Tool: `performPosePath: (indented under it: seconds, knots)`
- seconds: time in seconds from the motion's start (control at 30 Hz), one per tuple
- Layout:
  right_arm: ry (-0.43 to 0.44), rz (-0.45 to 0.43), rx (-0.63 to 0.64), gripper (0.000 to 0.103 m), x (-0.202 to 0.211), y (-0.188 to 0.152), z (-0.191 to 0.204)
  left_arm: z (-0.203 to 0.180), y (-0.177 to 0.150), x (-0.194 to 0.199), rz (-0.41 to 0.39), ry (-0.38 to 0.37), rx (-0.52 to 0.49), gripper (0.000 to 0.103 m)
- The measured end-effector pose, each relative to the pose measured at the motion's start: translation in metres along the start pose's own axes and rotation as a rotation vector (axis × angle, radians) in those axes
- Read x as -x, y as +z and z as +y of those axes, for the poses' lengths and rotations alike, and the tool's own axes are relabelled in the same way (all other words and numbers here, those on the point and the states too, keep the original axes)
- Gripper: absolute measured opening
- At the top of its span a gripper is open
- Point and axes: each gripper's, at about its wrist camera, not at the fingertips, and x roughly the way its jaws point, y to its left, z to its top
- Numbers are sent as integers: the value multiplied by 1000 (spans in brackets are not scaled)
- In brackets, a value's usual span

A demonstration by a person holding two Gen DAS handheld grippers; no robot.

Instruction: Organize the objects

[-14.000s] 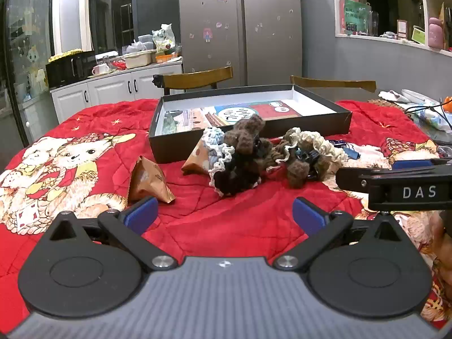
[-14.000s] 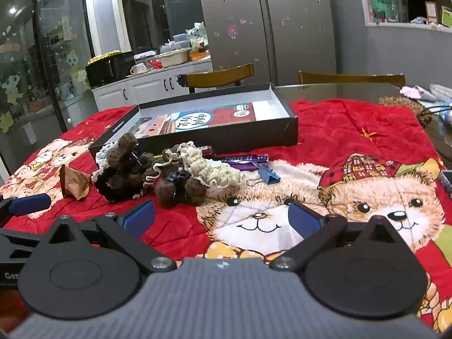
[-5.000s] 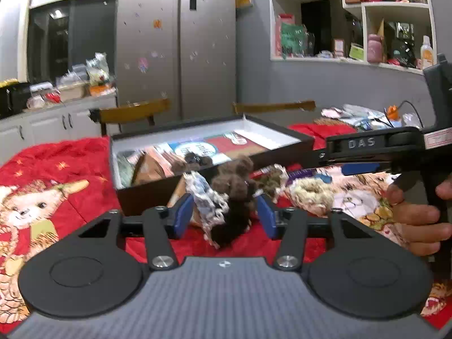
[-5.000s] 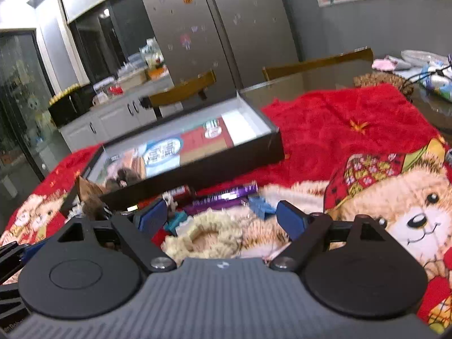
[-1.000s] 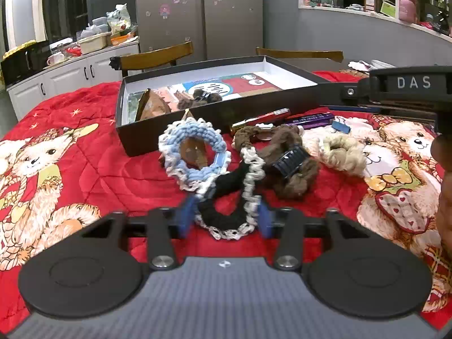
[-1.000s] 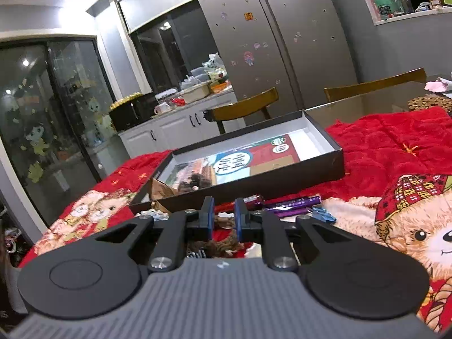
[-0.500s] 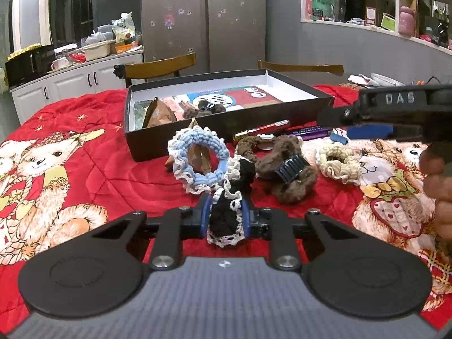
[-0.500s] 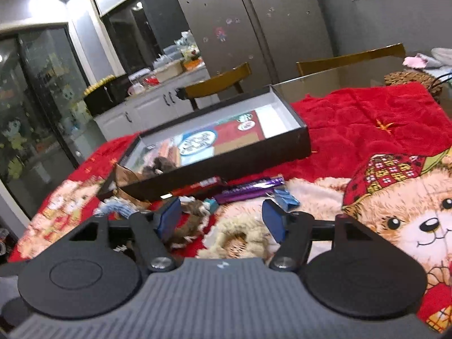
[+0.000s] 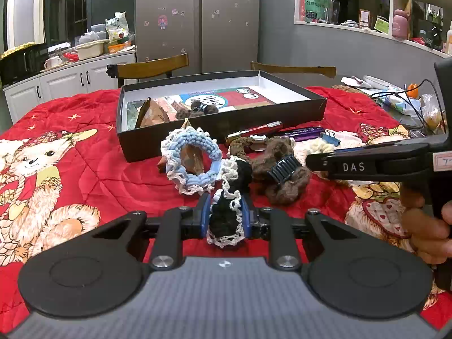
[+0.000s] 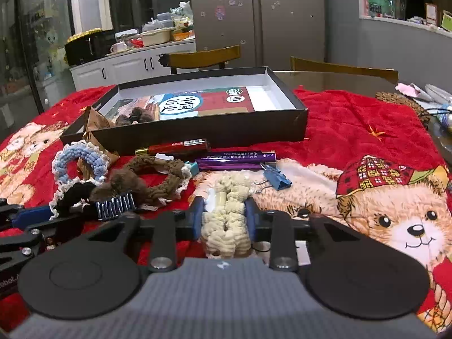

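My left gripper point(image 9: 225, 215) squeezes a black scrunchie point(image 9: 226, 214) with a white lace edge; its blue pads press on both sides. The scrunchie sits low over the red blanket point(image 9: 93, 152), just in front of a blue scrunchie point(image 9: 192, 161) and a brown scrunchie point(image 9: 282, 169).

My right gripper point(image 10: 224, 217) has a cream scrunchie point(image 10: 227, 220) between its pads. The jaws are closing on it and the pads touch its sides. A blue clip point(image 10: 276, 179) lies near it, with a purple bar point(image 10: 236, 158) and a red tube point(image 10: 175, 144) behind.

The black box point(image 9: 226, 118) stands open farther back. Inside lie a brown paper pack point(image 9: 151, 117) and another brown scrunchie point(image 9: 197, 108).
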Motion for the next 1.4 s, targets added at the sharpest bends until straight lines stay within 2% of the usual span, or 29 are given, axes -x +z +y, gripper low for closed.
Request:
performPosePath:
  seconds: [0.23,0.47,0.5,0.63,0.8,0.93,1.2,1.4]
  knots:
    - [14,-16,-6,28,2,0,-1,0,0,2,-18,-9,-2,27]
    - [58,-100,-32,28,13,4,-5,0,-1,10,-66,-13,-2,26]
    - [66,-114,-37,28,15,4,-5,-1,-1,12,-78,-12,-7,18]
    - [90,-155,-59,28,22,7,-8,-5,-2,17,-106,-4,-27,15]
    - [89,-153,-74,28,21,5,-8,-1,0,7,-24,-22,-5,15]
    - [103,-172,-83,28,25,6,-10,2,-1,2,-6,-32,12,13]
    - [157,-174,-126,28,28,11,-16,0,1,12,-49,-6,9,12]
    - [195,-163,-141,28,31,19,-15,5,15,30,-106,13,29,12]
